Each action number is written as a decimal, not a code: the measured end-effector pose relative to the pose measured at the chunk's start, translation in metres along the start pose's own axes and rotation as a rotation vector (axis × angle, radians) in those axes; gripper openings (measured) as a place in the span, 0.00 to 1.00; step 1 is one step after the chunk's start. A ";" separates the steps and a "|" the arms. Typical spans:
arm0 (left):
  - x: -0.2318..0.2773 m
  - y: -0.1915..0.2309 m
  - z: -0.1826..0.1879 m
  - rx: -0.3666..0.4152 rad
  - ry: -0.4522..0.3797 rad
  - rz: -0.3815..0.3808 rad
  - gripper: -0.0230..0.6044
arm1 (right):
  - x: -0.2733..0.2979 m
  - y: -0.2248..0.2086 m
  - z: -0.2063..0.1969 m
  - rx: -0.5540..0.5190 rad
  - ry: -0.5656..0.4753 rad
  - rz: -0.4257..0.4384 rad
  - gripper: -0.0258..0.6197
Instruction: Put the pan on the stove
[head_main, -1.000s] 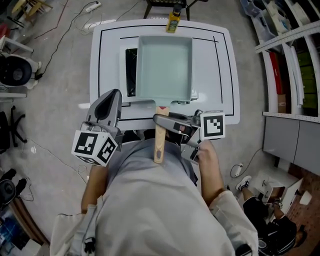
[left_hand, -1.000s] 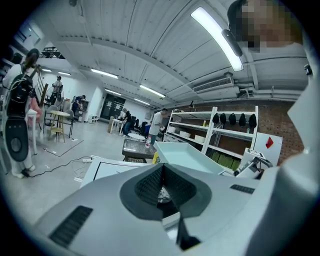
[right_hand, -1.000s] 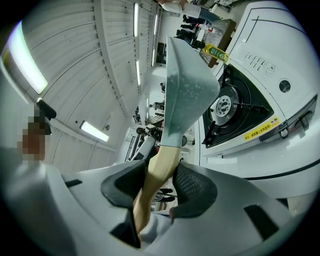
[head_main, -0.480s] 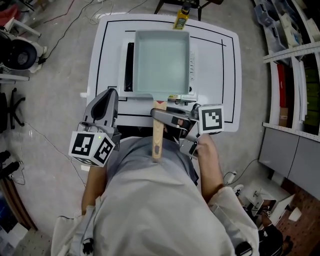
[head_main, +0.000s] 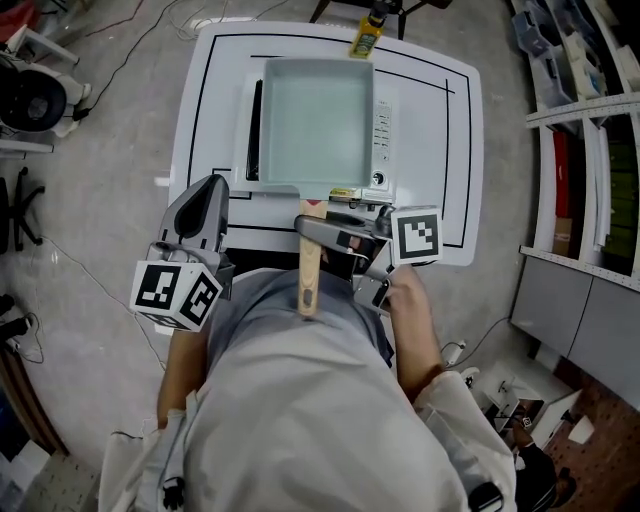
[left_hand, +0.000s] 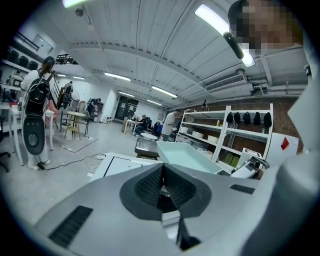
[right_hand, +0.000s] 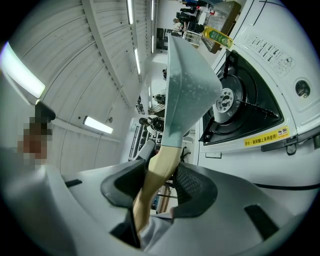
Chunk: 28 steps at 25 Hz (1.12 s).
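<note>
We hold the pan (head_main: 315, 120) by its wooden handle (head_main: 309, 268) in the right gripper (head_main: 322, 231). The jaws are closed on the handle close to where it joins the pan, and the rest of the handle sticks back toward our body. The pan is pale green, rectangular and empty. In the head view it lies over the stove (head_main: 383, 130) and covers most of it. A strip of the black burner well shows along the pan's left side, and the control panel along its right. In the right gripper view the pan's underside appears raised above the burner (right_hand: 231, 102), not set down on it. The stove stands on the white desk (head_main: 445, 150). A yellow bottle (head_main: 366, 38) stands at the desk's far edge, just beyond the pan. The left gripper (left_hand: 162, 186) has its jaws pressed together with nothing between them. It hovers by the desk's near left edge, apart from the pan.
</note>
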<state>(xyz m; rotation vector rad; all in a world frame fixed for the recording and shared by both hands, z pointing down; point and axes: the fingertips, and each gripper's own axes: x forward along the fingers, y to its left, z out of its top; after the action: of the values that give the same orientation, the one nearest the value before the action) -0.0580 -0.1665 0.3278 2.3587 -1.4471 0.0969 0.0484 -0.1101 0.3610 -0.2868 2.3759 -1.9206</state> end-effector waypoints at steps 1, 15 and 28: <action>0.001 0.001 0.000 -0.002 0.007 0.002 0.05 | 0.001 -0.001 0.001 0.004 0.001 -0.001 0.31; 0.005 0.007 0.001 -0.006 0.001 0.001 0.05 | 0.008 -0.013 0.004 0.026 0.010 0.005 0.32; 0.001 0.009 -0.003 -0.013 0.007 0.027 0.05 | 0.010 -0.027 0.004 0.044 0.023 0.024 0.32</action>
<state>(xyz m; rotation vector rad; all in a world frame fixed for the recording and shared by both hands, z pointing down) -0.0652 -0.1697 0.3337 2.3266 -1.4715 0.1026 0.0425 -0.1209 0.3875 -0.2333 2.3371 -1.9734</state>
